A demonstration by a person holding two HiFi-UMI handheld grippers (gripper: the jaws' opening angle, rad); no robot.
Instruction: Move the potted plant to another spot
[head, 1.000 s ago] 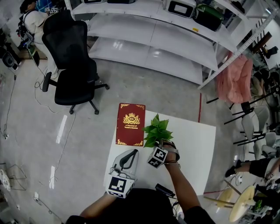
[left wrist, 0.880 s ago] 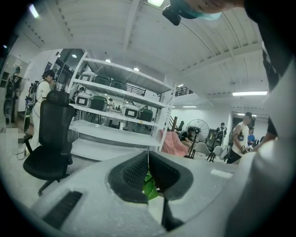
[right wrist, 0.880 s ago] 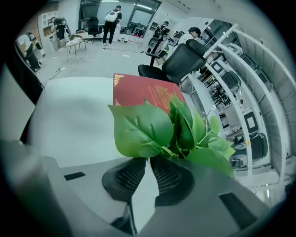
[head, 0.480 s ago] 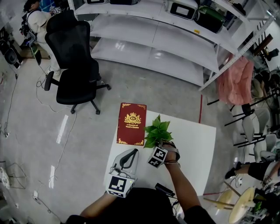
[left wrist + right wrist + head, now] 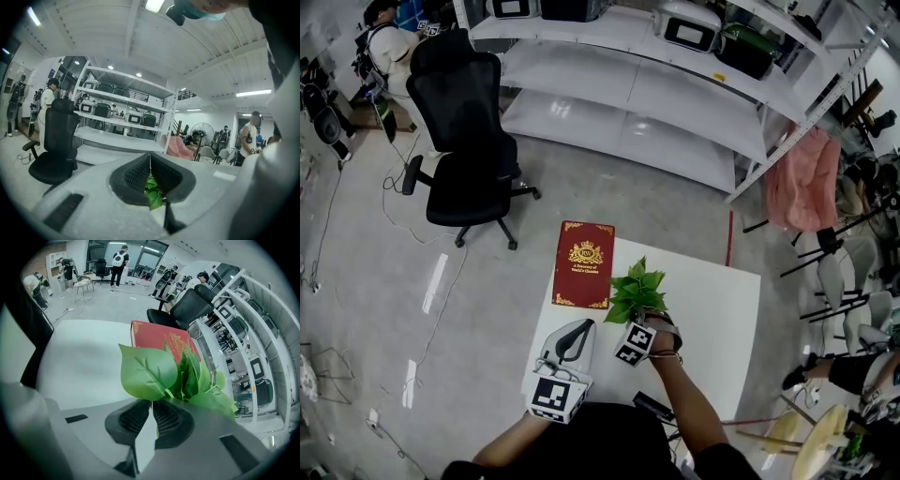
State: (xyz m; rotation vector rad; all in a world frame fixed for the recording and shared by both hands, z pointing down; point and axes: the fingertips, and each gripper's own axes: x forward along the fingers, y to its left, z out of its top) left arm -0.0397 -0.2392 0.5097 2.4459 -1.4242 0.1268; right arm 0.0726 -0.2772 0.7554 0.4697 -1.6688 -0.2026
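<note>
Pinching the potted plant (image 5: 636,289), right hand-held gripper (image 5: 152,405) closed

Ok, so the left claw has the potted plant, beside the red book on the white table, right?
No: the right claw has the potted plant, not the left. The right gripper view shows the leaves just above its nearly closed jaws, while the left claw is shut on nothing. The rest holds: the plant is beside the red book on the white table.

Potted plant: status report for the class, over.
Right hand-held gripper shut on potted plant. Left hand-held gripper shut, empty. Red book lies close by on table.
</note>
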